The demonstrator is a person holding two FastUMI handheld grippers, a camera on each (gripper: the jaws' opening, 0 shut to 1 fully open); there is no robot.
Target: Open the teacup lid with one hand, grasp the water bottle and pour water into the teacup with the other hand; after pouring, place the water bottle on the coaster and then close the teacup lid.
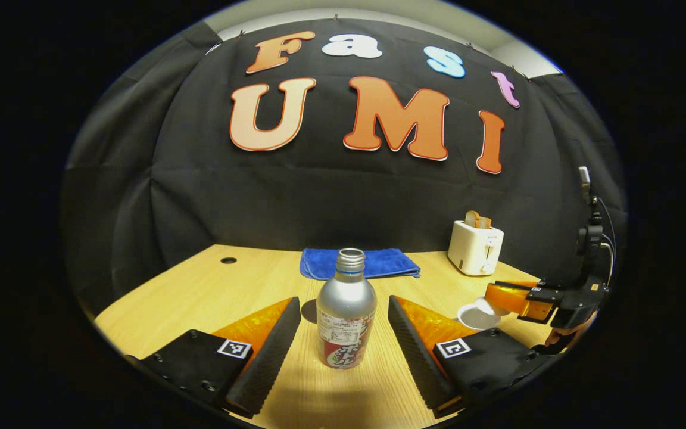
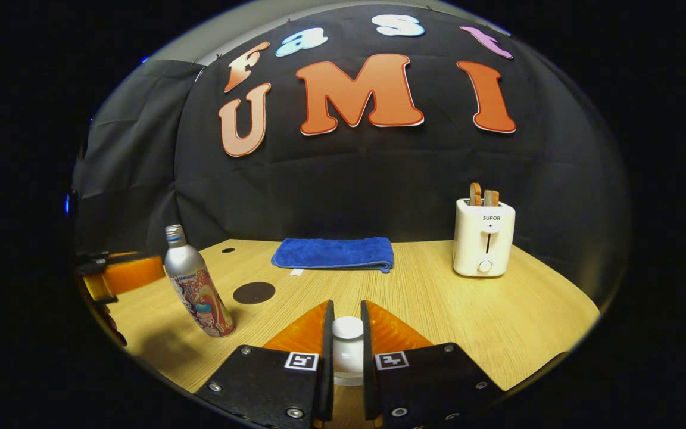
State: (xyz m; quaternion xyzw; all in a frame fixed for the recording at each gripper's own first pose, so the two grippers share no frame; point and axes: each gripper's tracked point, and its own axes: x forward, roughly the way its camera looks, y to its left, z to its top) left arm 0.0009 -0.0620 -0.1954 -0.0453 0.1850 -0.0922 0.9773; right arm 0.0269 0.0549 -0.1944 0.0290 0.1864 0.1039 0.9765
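Note:
A silver water bottle [image 1: 346,310] with a red printed label and no cap stands upright on the wooden table. My left gripper [image 1: 343,301] is open, one finger on each side of the bottle with gaps left and right. The bottle [image 2: 197,286] also stands at the left of the right gripper view, with a finger of the left gripper [image 2: 122,274] behind it. My right gripper [image 2: 348,319] is shut on the white knob of the teacup lid [image 2: 348,329]. The white teacup [image 1: 477,316] sits under the right gripper [image 1: 501,296]; whether the lid is lifted off, I cannot tell. A dark round coaster [image 2: 253,292] lies beyond the bottle.
A folded blue towel [image 2: 334,252] lies at the back of the table [image 2: 498,322]. A white toaster [image 2: 484,237] with bread slices stands at the back right. A small hole [image 1: 228,260] is in the far left of the tabletop. A black stand [image 1: 592,238] rises at the right edge.

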